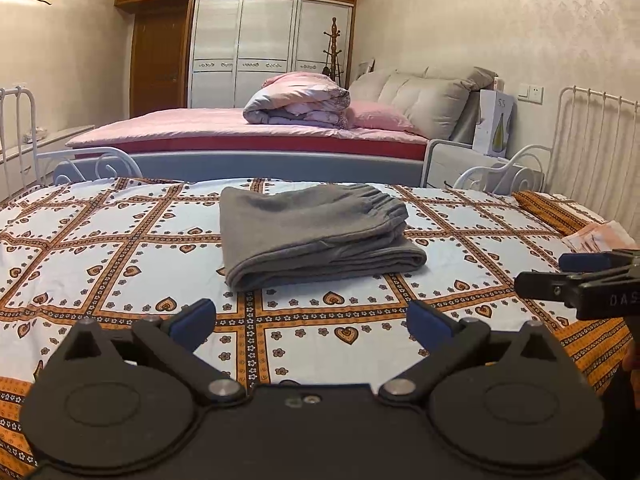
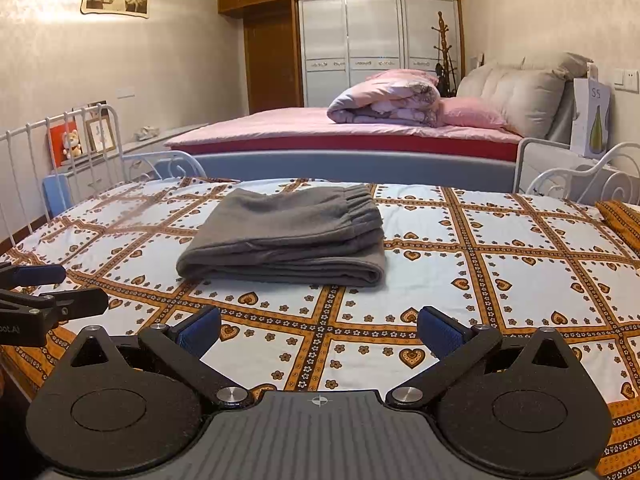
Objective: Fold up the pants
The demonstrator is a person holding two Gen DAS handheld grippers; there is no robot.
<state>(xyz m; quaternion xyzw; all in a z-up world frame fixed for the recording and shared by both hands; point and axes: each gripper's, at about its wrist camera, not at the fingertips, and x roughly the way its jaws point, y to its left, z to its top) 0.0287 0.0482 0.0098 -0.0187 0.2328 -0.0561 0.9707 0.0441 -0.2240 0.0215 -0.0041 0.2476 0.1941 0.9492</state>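
Grey pants [image 1: 316,236] lie folded in a compact stack on the patterned bedsheet [image 1: 120,248], elastic waistband at the far right end; they also show in the right wrist view [image 2: 286,240]. My left gripper [image 1: 312,320] is open and empty, held above the sheet a short way in front of the pants. My right gripper [image 2: 320,328] is open and empty, also in front of the pants and apart from them. Each gripper shows at the edge of the other's view: the right one [image 1: 560,276] and the left one [image 2: 60,288].
The daybed has white metal rails at the left [image 2: 60,148] and right [image 1: 592,140]. An orange patterned pillow [image 1: 560,208] lies at the right end. Behind stand a pink bed [image 1: 248,132] with a rolled quilt [image 1: 296,100], a wardrobe [image 1: 272,48] and a bedside table [image 1: 460,160].
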